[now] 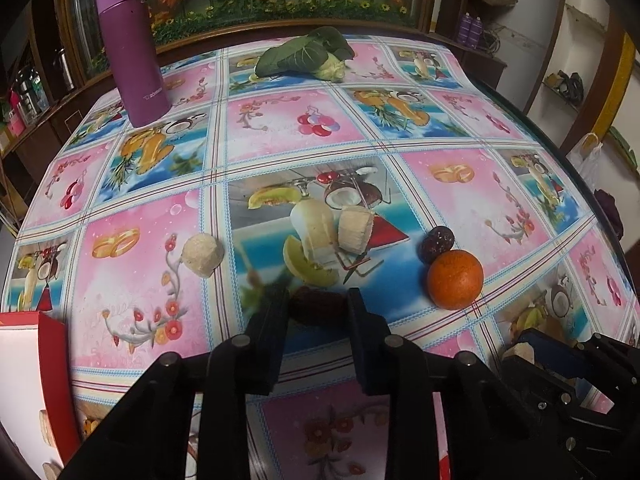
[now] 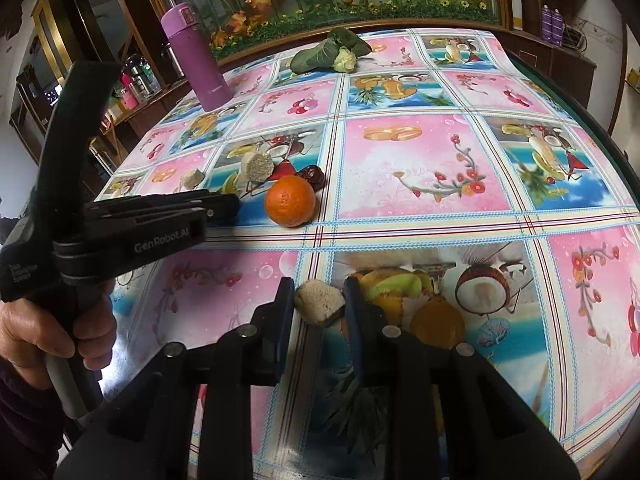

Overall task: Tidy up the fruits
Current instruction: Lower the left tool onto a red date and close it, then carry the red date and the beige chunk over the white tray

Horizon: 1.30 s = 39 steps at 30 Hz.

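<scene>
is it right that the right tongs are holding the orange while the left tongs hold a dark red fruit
Not quite. The right tongs grip a pale banana chunk, not the orange, which sits free on the tablecloth in the right wrist view. The left tongs do hold a dark red fruit.

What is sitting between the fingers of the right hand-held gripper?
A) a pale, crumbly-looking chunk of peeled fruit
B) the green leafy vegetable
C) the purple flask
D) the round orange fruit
A: the right hand-held gripper has its fingers on either side of a pale, crumbly-looking chunk of peeled fruit, while the round orange fruit sits farther off on the table.
</scene>
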Tool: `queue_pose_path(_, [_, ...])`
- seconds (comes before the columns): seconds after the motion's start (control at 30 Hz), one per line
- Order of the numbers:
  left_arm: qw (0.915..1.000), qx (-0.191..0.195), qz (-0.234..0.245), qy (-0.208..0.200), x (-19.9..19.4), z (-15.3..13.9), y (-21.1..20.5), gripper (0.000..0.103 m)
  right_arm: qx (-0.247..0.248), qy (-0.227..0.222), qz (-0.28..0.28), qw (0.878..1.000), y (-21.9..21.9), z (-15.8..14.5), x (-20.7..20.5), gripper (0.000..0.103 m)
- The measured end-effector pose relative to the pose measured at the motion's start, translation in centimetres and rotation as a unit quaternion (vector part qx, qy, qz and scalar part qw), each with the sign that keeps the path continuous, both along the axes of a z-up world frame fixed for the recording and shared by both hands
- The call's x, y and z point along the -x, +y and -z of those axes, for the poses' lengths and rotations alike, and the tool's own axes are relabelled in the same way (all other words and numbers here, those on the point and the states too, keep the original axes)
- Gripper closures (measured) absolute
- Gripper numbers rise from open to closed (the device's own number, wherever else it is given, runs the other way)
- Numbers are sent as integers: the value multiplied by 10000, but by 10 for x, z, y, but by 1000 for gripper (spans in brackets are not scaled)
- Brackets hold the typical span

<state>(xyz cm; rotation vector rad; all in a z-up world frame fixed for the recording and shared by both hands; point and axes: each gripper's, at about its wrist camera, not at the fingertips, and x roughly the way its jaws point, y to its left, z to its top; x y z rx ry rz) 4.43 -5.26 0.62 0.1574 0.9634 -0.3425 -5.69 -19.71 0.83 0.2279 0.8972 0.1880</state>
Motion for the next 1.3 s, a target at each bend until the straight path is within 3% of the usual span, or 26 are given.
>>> queue_pose_path(0.37, [9984,0,-276,-500,50,-34,27,75,37,-104,36,9999,0,-1,1,76])
queue_pose_path(0.6, [9941,-107,-503,-958,89,-60,52,75,251,-523,-22,9983,8,-12,10,76])
queue_pose_path(0.7, [9920,-135,-620,-1089,100,-68,65,75,122,-599,-82,9981,15,-19,15,76])
queue_pose_path(0.87, [9875,-159,-861,-1313,117,-78,90,75,-221,-652,-250,9973,37,-30,25,76])
queue_pose_path(1.3, [9776,-8,-1500,-1476,144,-82,160,75,23,-939,-1012,9904,123,-63,48,76])
